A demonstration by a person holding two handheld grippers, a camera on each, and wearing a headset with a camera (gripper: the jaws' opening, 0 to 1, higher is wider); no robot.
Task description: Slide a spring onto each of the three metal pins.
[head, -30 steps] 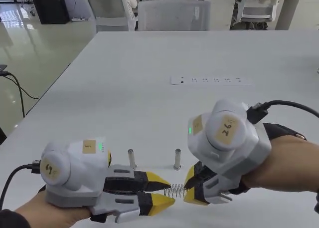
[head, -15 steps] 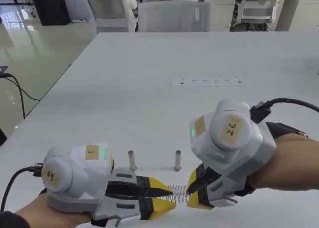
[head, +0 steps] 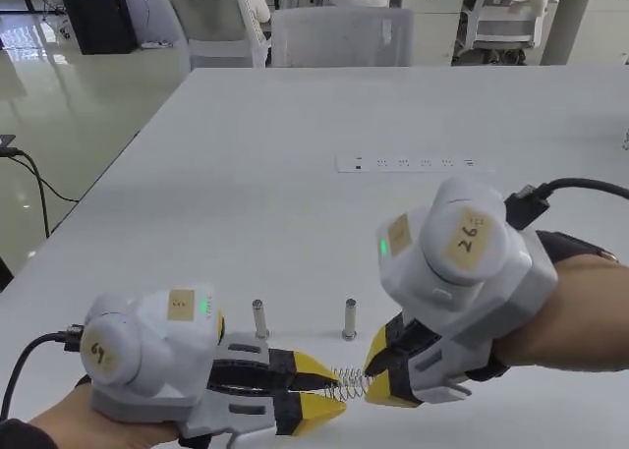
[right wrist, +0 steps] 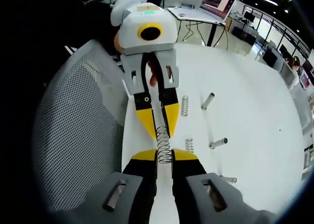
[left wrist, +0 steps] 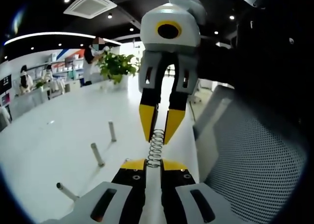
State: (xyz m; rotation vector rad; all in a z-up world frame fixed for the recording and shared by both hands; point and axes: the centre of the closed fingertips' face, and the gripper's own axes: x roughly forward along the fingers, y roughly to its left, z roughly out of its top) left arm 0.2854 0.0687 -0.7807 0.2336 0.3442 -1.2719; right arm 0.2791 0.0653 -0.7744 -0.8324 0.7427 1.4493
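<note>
Spring [head: 346, 381] is held level just above the table [head: 295, 174], between the left gripper [head: 329, 385] and the right gripper [head: 373, 375]. Each gripper's yellow-tipped jaws are clamped on one end of the coil.

Head view: two pins [head: 259, 317] [head: 349, 317] stand upright just beyond the jaw tips. The gripper bodies cover the table edge nearest the person.

Left gripper view: three pins [left wrist: 112, 131] [left wrist: 97, 154] [left wrist: 66, 191] stand in a row on the white surface, to the side of the spring [left wrist: 156, 145].

Right gripper view: two loose springs [right wrist: 185, 105] [right wrist: 189, 145] lie on the table between the held spring [right wrist: 164, 144] and the pins.

Surroundings: a power strip [head: 408, 161] lies farther back on the white table, and chairs [head: 339, 34] stand at its far edge. A mesh chair back [left wrist: 255, 155] sits beside the near edge. A potted plant [left wrist: 117, 66] stands in the room.

How deep each coil end sits inside the jaws cannot be made out.
</note>
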